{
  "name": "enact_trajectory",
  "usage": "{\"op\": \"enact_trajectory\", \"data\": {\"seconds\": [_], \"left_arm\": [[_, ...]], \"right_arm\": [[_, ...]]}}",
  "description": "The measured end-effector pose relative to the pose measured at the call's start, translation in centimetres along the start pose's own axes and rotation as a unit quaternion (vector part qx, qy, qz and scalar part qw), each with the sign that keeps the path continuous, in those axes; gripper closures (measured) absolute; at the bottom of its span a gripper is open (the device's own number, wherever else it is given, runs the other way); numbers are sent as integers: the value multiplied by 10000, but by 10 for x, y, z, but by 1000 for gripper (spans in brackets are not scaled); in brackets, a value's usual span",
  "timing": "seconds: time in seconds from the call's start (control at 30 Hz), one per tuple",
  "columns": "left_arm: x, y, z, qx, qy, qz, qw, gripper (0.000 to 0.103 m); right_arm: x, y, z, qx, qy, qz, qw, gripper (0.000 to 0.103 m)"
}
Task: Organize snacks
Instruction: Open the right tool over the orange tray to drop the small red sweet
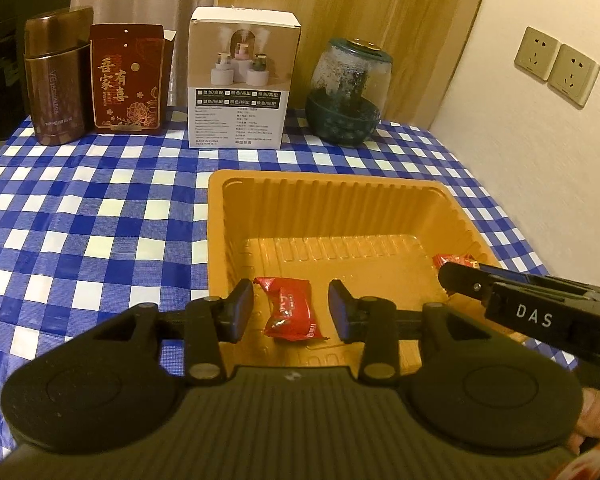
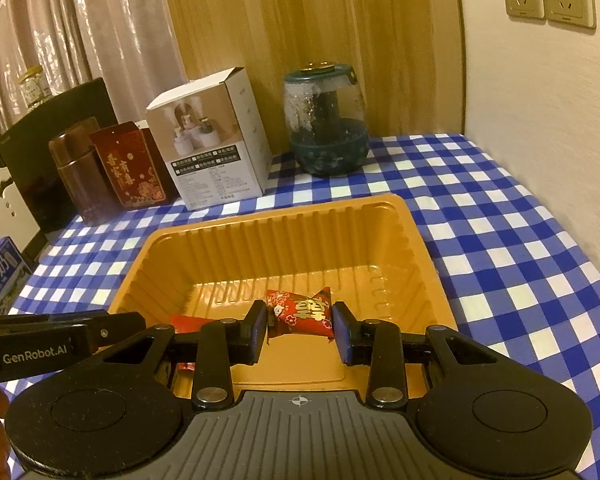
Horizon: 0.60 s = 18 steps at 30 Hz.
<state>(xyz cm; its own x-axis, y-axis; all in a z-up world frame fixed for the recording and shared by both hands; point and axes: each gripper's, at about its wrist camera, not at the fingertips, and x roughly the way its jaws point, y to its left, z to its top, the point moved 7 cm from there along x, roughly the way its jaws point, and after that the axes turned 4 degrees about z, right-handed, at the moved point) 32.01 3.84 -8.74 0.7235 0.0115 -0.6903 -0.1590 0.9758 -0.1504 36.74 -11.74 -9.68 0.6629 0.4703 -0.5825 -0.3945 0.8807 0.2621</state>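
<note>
The orange ribbed plastic tray [image 1: 380, 216] on the blue-checked bench [image 1: 100, 220] holds two red foil-wrapped candies. One flat candy [image 1: 290, 312] lies loose between the released jaws of the left gripper [image 1: 290, 310]. The pyramid-shaped candy [image 2: 304, 312] sits between the released jaws of the right gripper [image 2: 300, 330], near the tray's front wall. Both snacks appear deposited; no further loose snacks are visible outside the tray.

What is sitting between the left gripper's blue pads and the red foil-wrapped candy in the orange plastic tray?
Nothing visible. The red foil-wrapped candy lies on the floor of the orange plastic tray, right between the left gripper's open jaws, with clear gaps on both sides.
</note>
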Motion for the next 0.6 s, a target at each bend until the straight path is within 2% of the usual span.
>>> {"op": "enact_trajectory", "data": {"seconds": [0.13, 0.2, 0.23, 0.27, 0.6], "left_arm": [[0, 1, 0, -12, 3, 8, 10000, 66], [0, 2, 0, -19, -2, 9, 10000, 66], [-1, 2, 0, -31, -4, 16, 10000, 66], [-1, 3, 0, -44, -9, 18, 10000, 66], [-2, 3, 0, -35, -30, 36, 10000, 66]], "right_arm": [[1, 1, 1, 35, -40, 88, 9999, 67], [3, 4, 0, 23, 1, 173, 9998, 53], [4, 4, -1, 25, 21, 165, 9999, 33], [4, 4, -1, 24, -10, 144, 9999, 26], [1, 3, 0, 9, -71, 117, 9999, 26]]}}
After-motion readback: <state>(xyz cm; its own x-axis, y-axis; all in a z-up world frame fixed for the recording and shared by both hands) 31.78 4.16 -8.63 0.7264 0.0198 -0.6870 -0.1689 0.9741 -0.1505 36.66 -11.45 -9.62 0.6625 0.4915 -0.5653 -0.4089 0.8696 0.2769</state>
